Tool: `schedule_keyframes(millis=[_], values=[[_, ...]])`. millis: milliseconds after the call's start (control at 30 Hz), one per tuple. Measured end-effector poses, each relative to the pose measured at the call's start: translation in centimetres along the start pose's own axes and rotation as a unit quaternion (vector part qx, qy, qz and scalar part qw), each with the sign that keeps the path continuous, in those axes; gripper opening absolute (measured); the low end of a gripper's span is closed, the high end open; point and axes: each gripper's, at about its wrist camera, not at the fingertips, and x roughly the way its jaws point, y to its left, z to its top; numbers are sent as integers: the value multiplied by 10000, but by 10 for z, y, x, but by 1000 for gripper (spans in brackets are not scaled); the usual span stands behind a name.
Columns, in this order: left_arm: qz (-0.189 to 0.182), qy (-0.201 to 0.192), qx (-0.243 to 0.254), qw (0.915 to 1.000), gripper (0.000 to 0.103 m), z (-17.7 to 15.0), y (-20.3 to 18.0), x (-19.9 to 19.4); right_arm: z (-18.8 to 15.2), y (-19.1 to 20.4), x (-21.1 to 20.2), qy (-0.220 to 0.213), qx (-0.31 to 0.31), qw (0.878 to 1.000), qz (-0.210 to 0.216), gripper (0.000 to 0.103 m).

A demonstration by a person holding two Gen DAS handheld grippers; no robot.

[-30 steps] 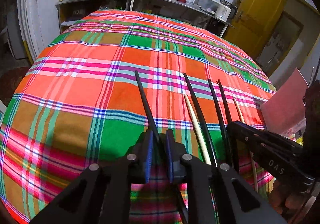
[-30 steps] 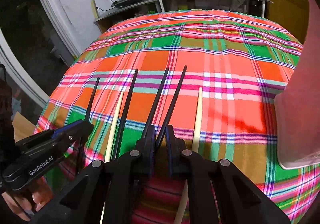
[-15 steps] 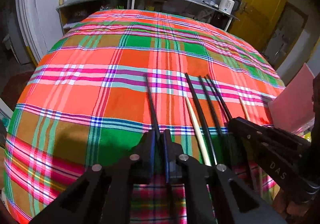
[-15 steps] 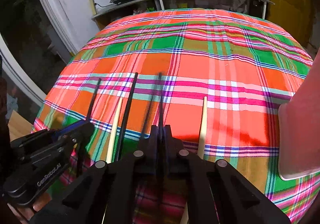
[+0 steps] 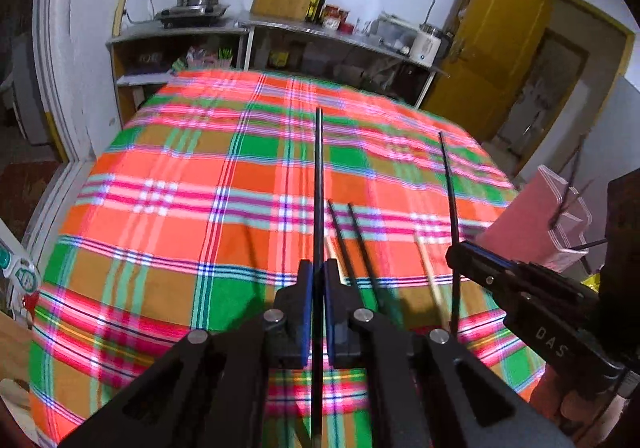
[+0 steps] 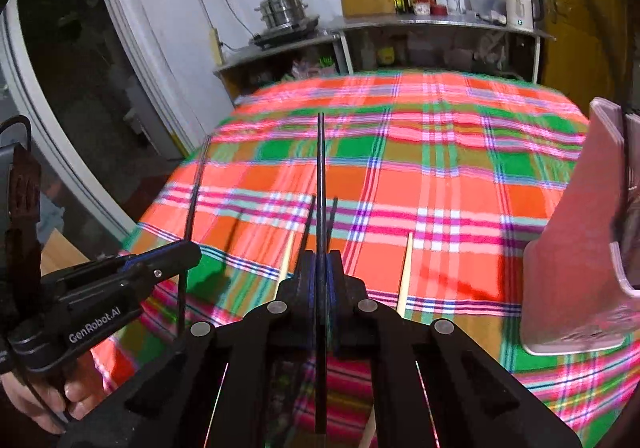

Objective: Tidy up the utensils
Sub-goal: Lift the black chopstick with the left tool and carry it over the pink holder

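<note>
From the left wrist view, the left gripper (image 5: 316, 290) is seen clamped tight on one black chopstick (image 5: 319, 183), which is raised clear of the plaid tablecloth (image 5: 172, 183) and points straight ahead. Two more black chopsticks (image 5: 352, 244) and two pale wooden ones (image 5: 430, 272) are left lying on the cloth just beyond the jaws. To the right, the right gripper (image 5: 454, 254) is seen side-on with another black chopstick (image 5: 447, 183) pinched in it. Behind it, a pink holder (image 5: 532, 224) is stood near the cloth's right edge; thin dark rods seem to rise from its clear rim, but its contents cannot be made out. From the right wrist view, the right gripper (image 6: 321, 274) is closed narrowly on its black chopstick (image 6: 320, 183), also lifted off the cloth. A wooden chopstick (image 6: 406, 268) lies just right of the jaws, another (image 6: 286, 262) just left, with two black ones (image 6: 320, 215) between. The left gripper (image 6: 192, 248) is shown at the left, its chopstick (image 6: 196, 187) held upward, with the hand (image 6: 48, 400) on its grip. The pink holder (image 6: 576, 248) fills the right edge; its inside is hidden. For the step in hand, likely the carrying of both sticks to the holder, each grip would best be kept firm and each stick tipped upright before being lowered in, one at a time, so the two grippers are not crossed.
</note>
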Motion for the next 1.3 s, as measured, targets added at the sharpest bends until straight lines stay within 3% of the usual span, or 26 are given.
schedule_keyframes(millis=[333,700,1100,1300], values=[[-243,-383,155,9989,6,6,-17,-50,3,4,-57,-553,-37,9983,168,5],[-562,-427,263,9972,6,0,-41,-74,-7,-11,-107,-973,145,9950,168,5],[-1217,-126,616,9906,6,-9,-106,-65,-32,-55,-156,-1260,575,9903,-117,5],[-1498,-129,757,9857,6,6,-144,-58,-31,-78,-177,-1431,750,9863,-341,5]])
